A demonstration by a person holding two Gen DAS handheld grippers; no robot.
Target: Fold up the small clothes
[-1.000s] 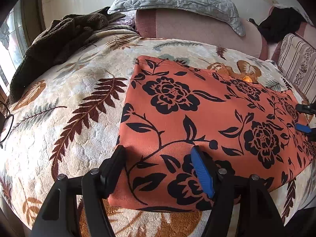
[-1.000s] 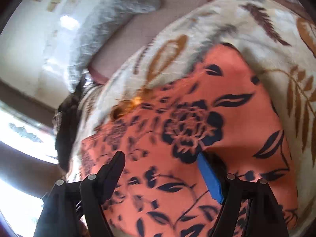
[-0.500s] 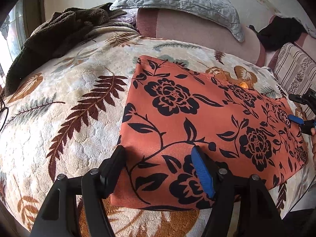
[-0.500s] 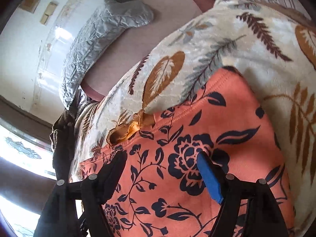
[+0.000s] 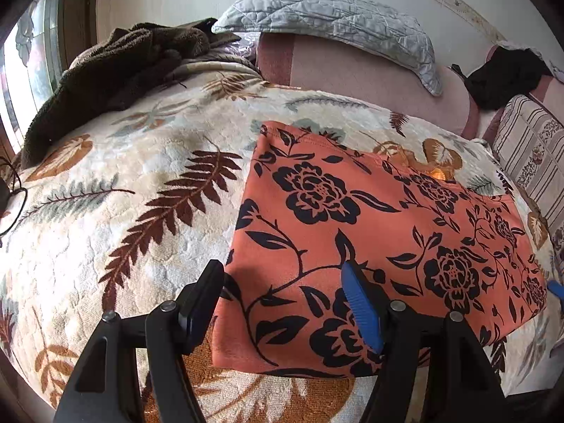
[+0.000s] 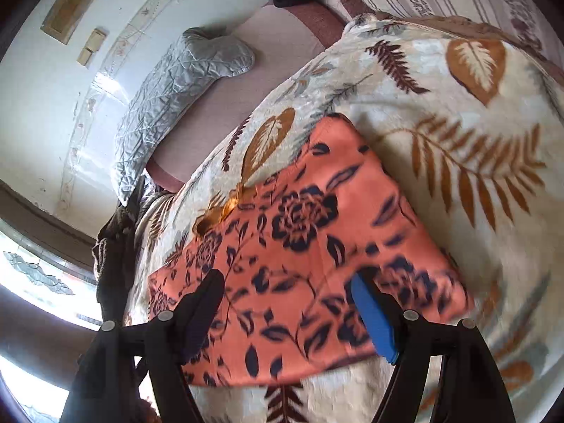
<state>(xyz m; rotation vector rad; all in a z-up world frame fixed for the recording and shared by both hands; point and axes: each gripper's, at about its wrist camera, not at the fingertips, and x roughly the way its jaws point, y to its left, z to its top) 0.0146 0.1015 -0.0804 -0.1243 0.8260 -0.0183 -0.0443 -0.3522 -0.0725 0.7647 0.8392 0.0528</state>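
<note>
- We see the orange flowered garment (image 5: 370,232) lying flat, folded into a rough rectangle, on the leaf-patterned blanket (image 5: 123,211) that covers the bed.
- Its near edge runs just ahead of our left gripper (image 5: 285,303); its left edge is a straight fold line, with open blanket stretching away on that side.
- The left gripper's fingers (image 5: 359,306) stand spread above the garment's near left corner, one off the left edge and the blue-padded one over the cloth; they pinch nothing.
- In the right wrist view, the right gripper (image 6: 289,313) hangs over the garment (image 6: 299,264) with its fingers (image 6: 370,313) spread as well, nothing between them.
- A small orange ribbon or trim (image 6: 218,215) sticks out at the garment's far edge.
- Beyond the far edge, bare blanket (image 6: 458,123) runs up to the pink headboard cushion (image 5: 352,70), on which a grey quilted pillow (image 5: 328,17) rests.
- A dark brown fleece (image 5: 112,67) is heaped at the far left corner of the bed, well apart from the garment.
- To the right, a striped cushion (image 5: 528,155) and a black cloth (image 5: 504,77) lie near the bed's edge.
- The right view is blurred low down, so we cannot tell the near edge exactly there.
</note>
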